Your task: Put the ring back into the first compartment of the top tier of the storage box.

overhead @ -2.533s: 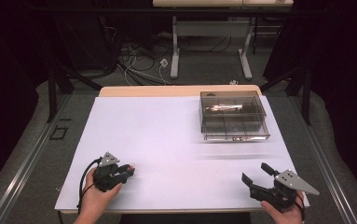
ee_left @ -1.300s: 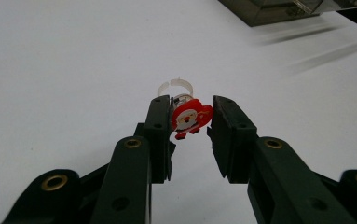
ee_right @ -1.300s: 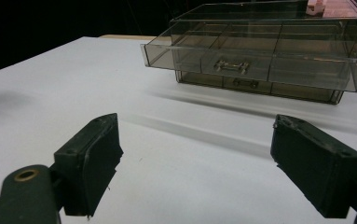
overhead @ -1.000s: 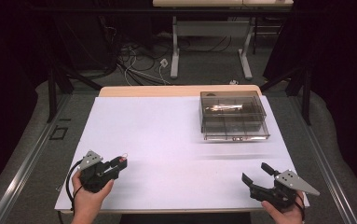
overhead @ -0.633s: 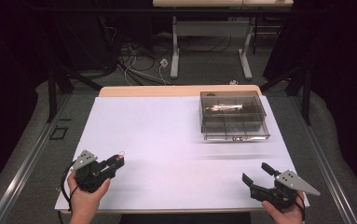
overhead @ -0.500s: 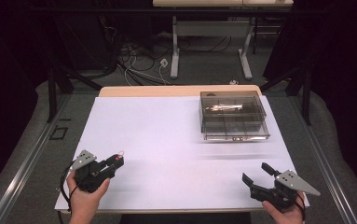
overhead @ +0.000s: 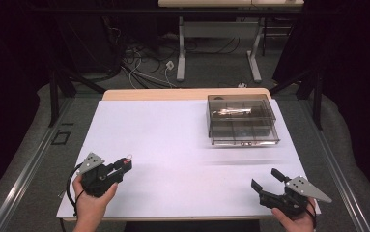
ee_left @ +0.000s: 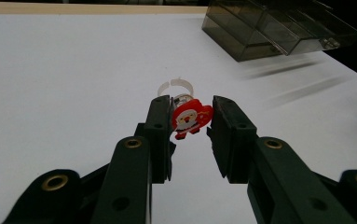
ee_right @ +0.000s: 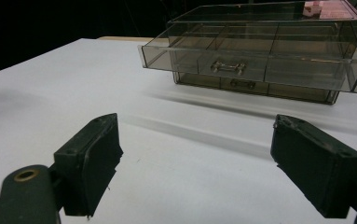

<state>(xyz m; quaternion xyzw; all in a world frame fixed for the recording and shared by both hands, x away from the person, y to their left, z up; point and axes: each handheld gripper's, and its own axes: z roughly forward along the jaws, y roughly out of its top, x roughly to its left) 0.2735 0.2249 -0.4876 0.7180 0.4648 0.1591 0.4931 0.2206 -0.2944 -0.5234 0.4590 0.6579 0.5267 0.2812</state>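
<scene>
1. At the white table's [overhead: 182, 140] near left corner, a red Santa ring [ee_left: 191, 119] sits pinched in the left gripper [ee_left: 192, 122].
2. The right gripper [ee_right: 197, 154] rests spread wide at the near right.
3. A clear drawer box [overhead: 240, 120] stands far right, top drawer open.

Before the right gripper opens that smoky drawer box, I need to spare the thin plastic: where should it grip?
Grip the small bar handle at the middle of the top drawer front, coming level from the front; it juts out, so jaws can close across it.
</scene>
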